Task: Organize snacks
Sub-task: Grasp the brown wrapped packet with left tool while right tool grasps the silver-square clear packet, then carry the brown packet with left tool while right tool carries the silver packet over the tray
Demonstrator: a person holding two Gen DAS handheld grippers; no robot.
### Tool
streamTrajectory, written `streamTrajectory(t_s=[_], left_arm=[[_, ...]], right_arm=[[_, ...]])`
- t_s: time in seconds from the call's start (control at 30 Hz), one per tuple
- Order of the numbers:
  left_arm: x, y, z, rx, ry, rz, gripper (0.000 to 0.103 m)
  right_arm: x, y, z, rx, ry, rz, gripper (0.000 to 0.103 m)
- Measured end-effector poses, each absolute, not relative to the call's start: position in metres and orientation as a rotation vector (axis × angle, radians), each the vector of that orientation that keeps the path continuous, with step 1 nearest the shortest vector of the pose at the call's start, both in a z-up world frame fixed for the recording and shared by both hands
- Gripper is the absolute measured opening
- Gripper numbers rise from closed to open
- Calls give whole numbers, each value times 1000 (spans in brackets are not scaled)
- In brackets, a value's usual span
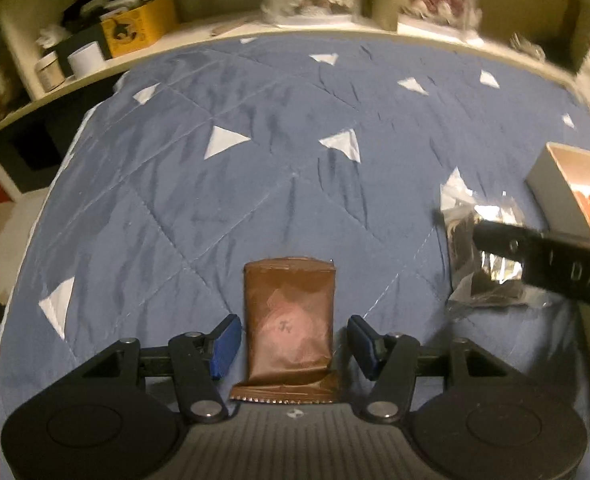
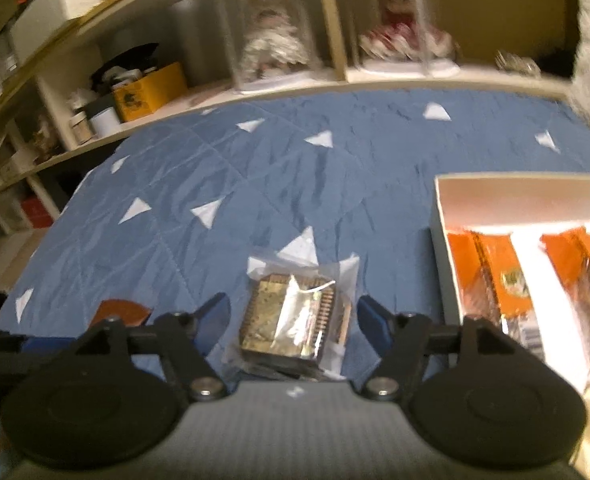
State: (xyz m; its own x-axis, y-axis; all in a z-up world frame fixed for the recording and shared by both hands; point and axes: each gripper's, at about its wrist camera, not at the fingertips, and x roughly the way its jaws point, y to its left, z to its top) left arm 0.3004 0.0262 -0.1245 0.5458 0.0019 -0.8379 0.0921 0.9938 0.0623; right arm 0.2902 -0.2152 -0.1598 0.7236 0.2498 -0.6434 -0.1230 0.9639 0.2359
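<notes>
The left gripper [image 1: 293,344] hung over the blue quilt [image 1: 223,184] with its 2 fingers spread, 1 on each side of the brown snack packet [image 1: 289,320] and not touching it. The packet lay flat on the quilt, its crimped end toward the camera; it looked light, thin and glossy, so it would likely crumple and slip unless pinched across its middle, clear of the seals. The right gripper [image 2: 293,324] also had its fingers apart, straddling the clear-wrapped snack [image 2: 295,324], which lay on the quilt just left of the white box [image 2: 441,216]. That wrap looked loose and slippery around a firmer block, probably brittle, so a gentle squeeze on the block's sides seemed safest. The box already held 2 orange packets [image 2: 491,272].
</notes>
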Motion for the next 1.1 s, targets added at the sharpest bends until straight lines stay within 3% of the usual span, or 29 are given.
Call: streamTrajectory(t_s=[0.3,0.53,1.1], left_arm=[[305,32,-129,31,1005,1,54],[304,37,-131,-9,978,7,43],[260,30,-65,-177,848,-99,42]], right_arm=[[319,-205,-173,231,933,149,75],[312,-198,-172,174,909,157,68],[265,-220,-132,134,792,247,67]])
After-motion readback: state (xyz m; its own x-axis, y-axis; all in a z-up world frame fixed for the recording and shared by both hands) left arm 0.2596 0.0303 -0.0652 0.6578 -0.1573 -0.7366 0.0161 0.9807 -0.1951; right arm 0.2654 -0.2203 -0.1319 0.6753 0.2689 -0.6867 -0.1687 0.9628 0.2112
